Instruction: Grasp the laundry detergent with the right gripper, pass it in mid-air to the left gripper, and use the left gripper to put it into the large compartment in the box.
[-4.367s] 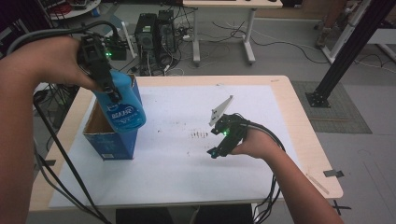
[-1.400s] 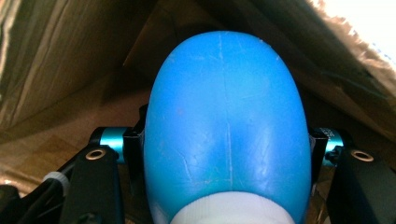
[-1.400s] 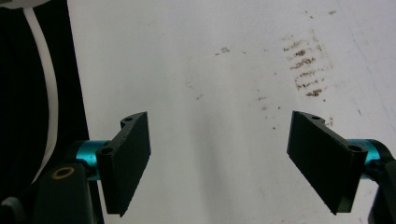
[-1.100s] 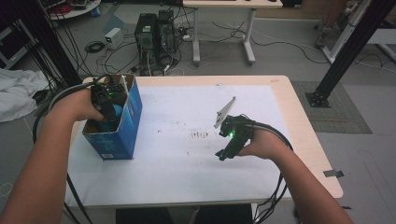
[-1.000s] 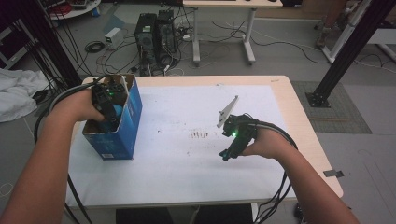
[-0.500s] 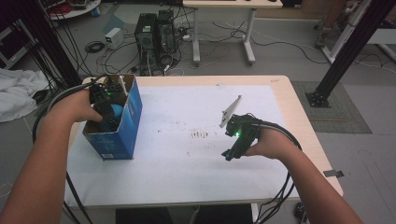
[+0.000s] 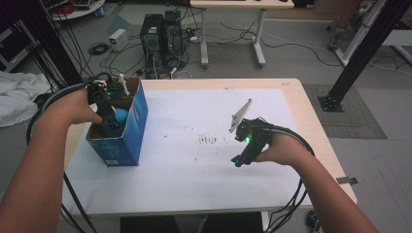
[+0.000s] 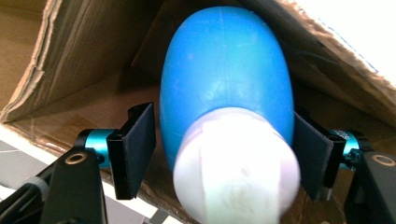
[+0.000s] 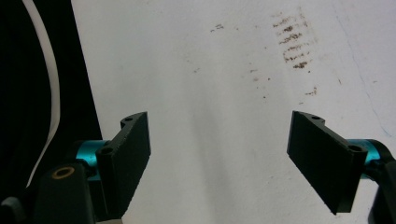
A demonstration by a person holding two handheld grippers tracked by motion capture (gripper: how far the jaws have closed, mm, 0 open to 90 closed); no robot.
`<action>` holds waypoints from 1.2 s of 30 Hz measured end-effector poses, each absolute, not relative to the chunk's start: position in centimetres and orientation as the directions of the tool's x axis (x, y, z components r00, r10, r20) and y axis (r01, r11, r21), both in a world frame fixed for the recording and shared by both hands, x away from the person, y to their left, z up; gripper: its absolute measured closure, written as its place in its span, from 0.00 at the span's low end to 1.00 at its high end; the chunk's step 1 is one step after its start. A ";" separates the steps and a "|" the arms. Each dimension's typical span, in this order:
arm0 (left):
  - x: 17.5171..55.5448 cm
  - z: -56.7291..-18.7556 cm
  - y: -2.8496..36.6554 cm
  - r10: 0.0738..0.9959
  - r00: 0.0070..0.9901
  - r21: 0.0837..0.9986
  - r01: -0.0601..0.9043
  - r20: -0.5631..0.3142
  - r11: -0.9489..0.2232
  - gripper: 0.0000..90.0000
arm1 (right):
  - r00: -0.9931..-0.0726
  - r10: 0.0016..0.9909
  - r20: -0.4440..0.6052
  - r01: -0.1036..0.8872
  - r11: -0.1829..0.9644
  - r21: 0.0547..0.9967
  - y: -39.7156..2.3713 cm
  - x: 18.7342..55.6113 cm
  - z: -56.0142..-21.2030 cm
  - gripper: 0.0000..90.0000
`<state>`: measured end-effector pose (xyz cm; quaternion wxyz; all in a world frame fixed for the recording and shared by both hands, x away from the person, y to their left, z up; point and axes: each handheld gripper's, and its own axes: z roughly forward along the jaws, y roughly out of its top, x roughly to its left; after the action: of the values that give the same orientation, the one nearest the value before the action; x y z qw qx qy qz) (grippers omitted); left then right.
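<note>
Surface: white sheet (image 7: 184, 160) covering my wooden table, with small dark marks near its middle.
Box: blue cardboard box (image 7: 133, 133) standing open at the table's left edge.
Contents: blue bottle (image 8: 226, 79) with a white cap (image 8: 236, 168), lying inside the box.
Left gripper view: brown inner walls of the box, and a gap between the bottle and the left pad (image 8: 140, 149); the right pad sits just at the bottle's side.
Left gripper (image 7: 109, 116): reaching down into the box, jaws just opening, bottle between them.
Right gripper (image 9: 219, 158): jaws spread wide over bare sheet, pinching nothing.
High view: my right hand (image 7: 282, 148) rests on the sheet, gripper angled down-left.
</note>
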<state>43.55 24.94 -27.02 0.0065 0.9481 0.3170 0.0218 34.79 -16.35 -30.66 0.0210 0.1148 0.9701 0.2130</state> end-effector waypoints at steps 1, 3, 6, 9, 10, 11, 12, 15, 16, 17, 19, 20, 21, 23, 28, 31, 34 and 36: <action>43.5 -26.9 24.9 0.601 0.798 0.027 0.601 0.032 -0.799 0.29 | -0.973 0.231 0.007 0.213 0.883 0.417 -16.4 34.8 -30.5 0.23; 43.4 -26.8 24.8 0.600 0.800 0.030 0.599 0.032 -0.800 0.29 | -0.973 0.233 0.003 0.213 0.883 0.417 -16.5 34.7 -30.4 0.23; 43.4 -26.5 24.8 0.597 0.802 0.025 0.596 0.035 -0.802 0.29 | -0.972 0.235 0.003 0.215 0.882 0.418 -16.6 34.7 -30.3 0.23; 43.2 -26.2 24.8 0.598 0.801 0.026 0.597 0.032 -0.802 0.29 | -0.971 0.237 0.003 0.217 0.884 0.414 -16.7 34.6 -30.2 0.23; 43.2 -26.2 24.8 0.598 0.801 0.026 0.597 0.032 -0.802 0.29 | -0.971 0.237 0.003 0.217 0.884 0.414 -16.7 34.6 -30.2 0.23; 43.2 -26.2 24.8 0.598 0.801 0.026 0.597 0.032 -0.802 0.29 | -0.972 0.236 0.002 0.216 0.884 0.414 -16.7 34.6 -30.2 0.23; 43.0 -25.8 24.9 0.596 0.802 0.026 0.595 0.036 -0.803 0.29 | -0.972 0.236 0.002 0.216 0.884 0.414 -16.7 34.6 -30.2 0.23; 43.0 -25.8 24.9 0.596 0.802 0.026 0.595 0.036 -0.803 0.29 | -0.972 0.234 0.004 0.215 0.885 0.412 -16.8 34.6 -30.1 0.23; 42.6 -24.9 24.9 0.593 0.804 0.034 0.592 0.044 -0.806 0.29 | -0.971 0.240 0.000 0.219 0.887 0.406 -17.0 34.6 -29.7 0.23; 42.5 -24.5 24.9 0.591 0.805 0.039 0.590 0.050 -0.807 0.29 | -0.970 0.243 -0.003 0.221 0.887 0.405 -17.1 34.6 -29.5 0.23; 42.3 -24.1 24.8 0.588 0.808 0.043 0.586 0.051 -0.809 0.29 | -0.971 0.238 -0.006 0.215 0.888 0.406 -17.2 34.5 -29.3 0.23; 42.2 -23.9 24.8 0.584 0.810 0.041 0.583 0.054 -0.811 0.27 | -0.971 0.238 -0.007 0.215 0.889 0.405 -17.2 34.5 -29.2 0.23; 42.1 -23.7 24.7 0.582 0.811 0.036 0.581 0.055 -0.813 0.26 | -0.970 0.241 -0.009 0.217 0.889 0.404 -17.3 34.4 -29.1 0.23; 42.1 -23.7 24.7 0.582 0.811 0.036 0.581 0.055 -0.813 0.26 | -0.970 0.243 -0.009 0.219 0.888 0.403 -17.3 34.4 -29.0 0.23; 41.5 -23.0 24.1 0.560 0.827 0.036 0.559 0.053 -0.829 0.22 | -0.969 0.247 -0.013 0.221 0.888 0.404 -17.6 34.2 -28.8 0.23; 41.2 -22.6 23.7 0.554 0.830 0.039 0.552 0.064 -0.833 0.20 | -0.970 0.245 -0.011 0.220 0.889 0.401 -17.7 34.2 -28.7 0.23; 41.0 -22.3 23.5 0.545 0.835 0.043 0.543 0.075 -0.839 0.18 | -0.969 0.246 -0.013 0.221 0.890 0.399 -17.7 34.1 -28.6 0.23; 41.0 -22.3 23.5 0.545 0.835 0.043 0.543 0.075 -0.839 0.18 | -0.969 0.245 -0.014 0.219 0.890 0.399 -17.8 34.1 -28.5 0.23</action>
<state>40.98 23.46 -22.29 0.0099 0.9579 0.2840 0.0420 34.06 -17.76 -28.54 0.0319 0.1196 0.9716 0.2016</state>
